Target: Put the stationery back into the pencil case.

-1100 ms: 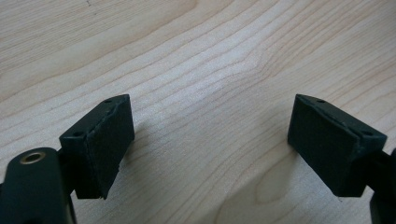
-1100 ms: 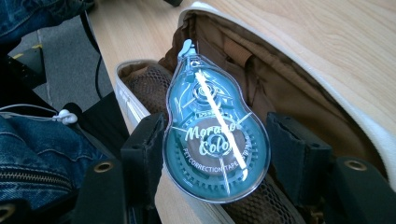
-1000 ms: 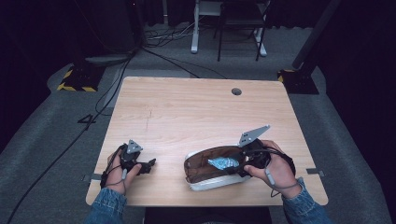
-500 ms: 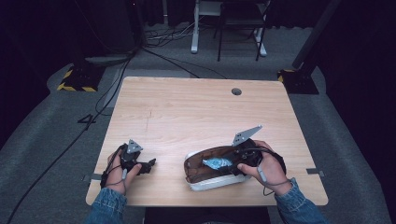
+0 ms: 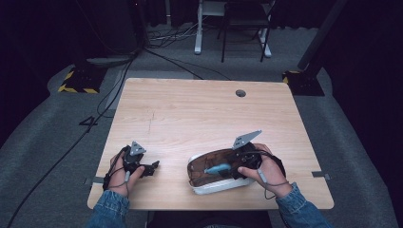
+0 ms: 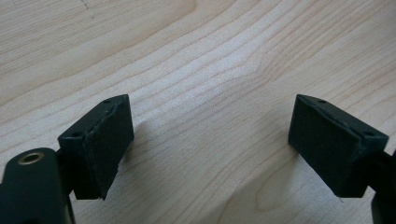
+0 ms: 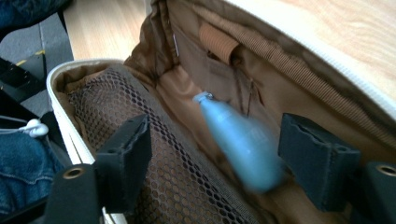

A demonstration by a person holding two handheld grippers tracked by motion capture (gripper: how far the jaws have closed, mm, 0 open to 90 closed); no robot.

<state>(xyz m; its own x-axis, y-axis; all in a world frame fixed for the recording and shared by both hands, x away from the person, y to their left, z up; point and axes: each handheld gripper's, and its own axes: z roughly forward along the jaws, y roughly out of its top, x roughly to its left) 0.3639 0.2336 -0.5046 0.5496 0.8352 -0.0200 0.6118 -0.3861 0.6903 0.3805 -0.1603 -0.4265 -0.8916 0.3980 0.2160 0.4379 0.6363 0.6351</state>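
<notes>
Two grippers on a pale wooden worktop (image 5: 204,118), one per hand, both near the front edge. Left gripper (image 5: 151,169) low over bare wood at the front left corner, held in the left hand (image 5: 124,172), well apart from everything else; jaws spread wide with plain wood grain between them and nothing gripped, seen close in the left gripper view (image 6: 210,149). Right gripper (image 5: 235,167) at the right end of an open pouch (image 5: 214,186), held in the right hand (image 5: 266,173), grey three-cornered plate tilted up above it. Pouch white outside, brown lining inside, lying front and centre-right on the worktop, opening facing up. Small pale blue bottle (image 5: 217,168) lying on its side inside the pouch, narrow tip pointing away from the right gripper. From the right gripper view, jaws wide apart (image 7: 215,163) and reaching into the pouch, bottle (image 7: 243,144) blurred between them, nearer the right-hand jaw; contact there impossible to tell. Brown mesh pocket (image 7: 154,154) under the left-hand jaw. Dark floor and cables beyond the worktop.
</notes>
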